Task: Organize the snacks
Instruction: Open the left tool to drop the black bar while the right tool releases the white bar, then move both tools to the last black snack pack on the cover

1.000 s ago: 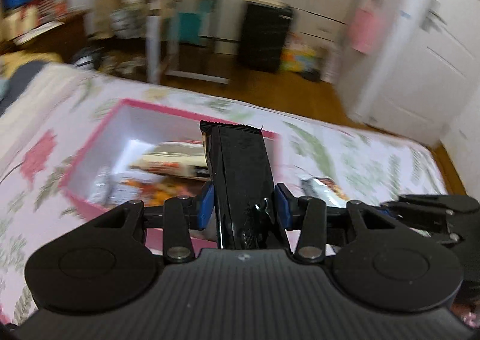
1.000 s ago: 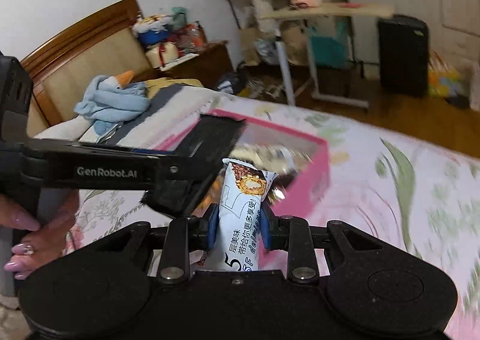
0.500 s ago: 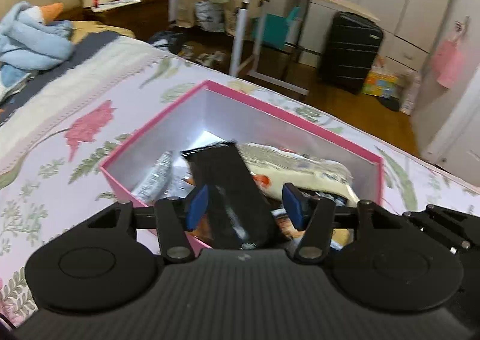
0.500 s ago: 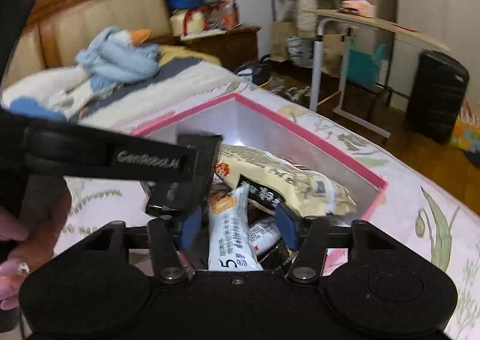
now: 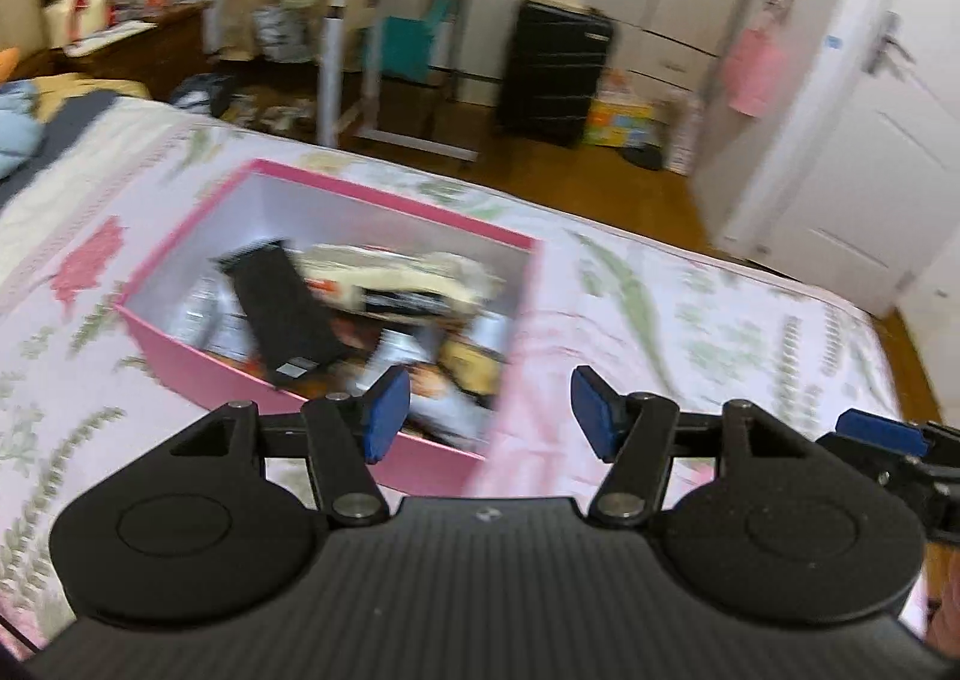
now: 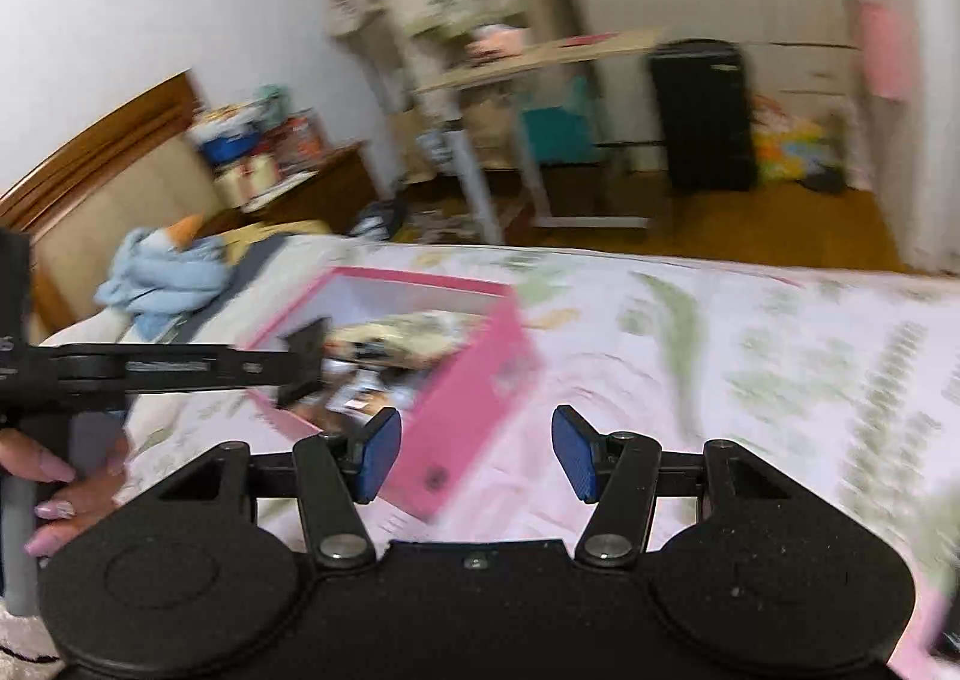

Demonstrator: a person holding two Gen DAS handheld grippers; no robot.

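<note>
Pink box [image 5: 198, 362] on the bed [image 5: 690, 320] holds the snacks [image 5: 384, 284], blurred but seemingly all inside. Left tool [image 5: 489, 410] and right tool [image 6: 477, 452] gape wide, empty; next, another snack needs finding.

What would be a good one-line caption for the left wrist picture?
Open left gripper hovers by a pink box of snacks on a floral bedspread.
</note>
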